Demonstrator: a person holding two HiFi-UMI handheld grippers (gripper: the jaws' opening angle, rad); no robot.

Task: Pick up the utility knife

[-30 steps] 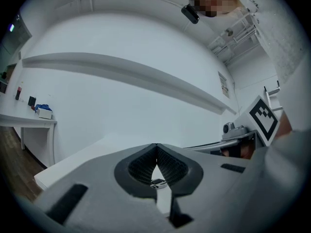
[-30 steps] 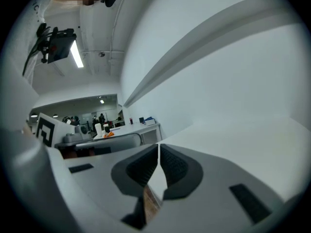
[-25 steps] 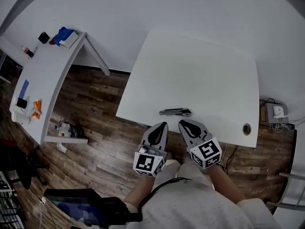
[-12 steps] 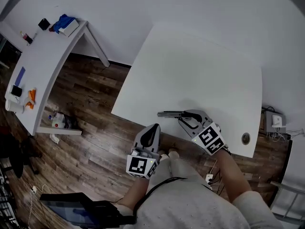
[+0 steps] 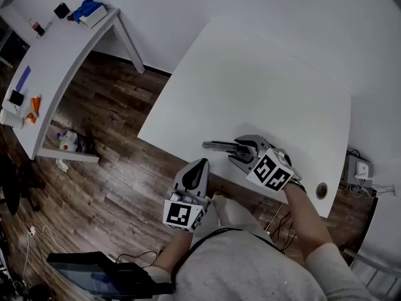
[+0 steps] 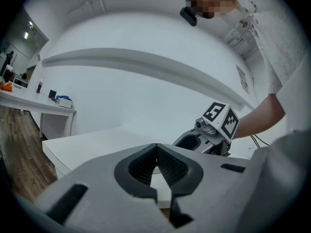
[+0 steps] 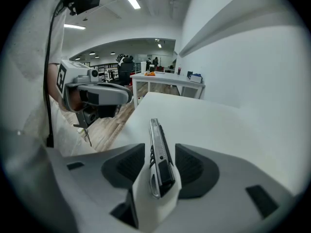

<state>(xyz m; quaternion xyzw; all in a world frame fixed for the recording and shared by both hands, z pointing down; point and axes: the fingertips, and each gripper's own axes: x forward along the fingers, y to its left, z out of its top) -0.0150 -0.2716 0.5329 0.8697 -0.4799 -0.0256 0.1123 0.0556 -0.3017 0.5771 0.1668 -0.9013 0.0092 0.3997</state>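
Note:
The utility knife [image 5: 217, 145], slim, grey and black, lies flat near the front edge of the white table [image 5: 257, 86]. My right gripper [image 5: 237, 152] reaches down onto its right end. In the right gripper view the knife [image 7: 158, 152] lies lengthwise between the two jaws of that gripper [image 7: 158, 163], which are opening, with a gap on each side and no pad pressing on it. My left gripper [image 5: 200, 164] hovers off the table's front edge, over the floor, left of the knife. Its jaws are shut on nothing [image 6: 156, 148].
A long white desk [image 5: 59, 55] with small items stands far left across the wooden floor [image 5: 106, 143]. A round cable hole [image 5: 321, 190] sits at the table's front right corner. The person's arm and torso fill the bottom of the head view.
My right gripper moved from the table's front edge forward and down over the knife's end, rolling, and its jaws spread apart. My left gripper sank a little below the edge.

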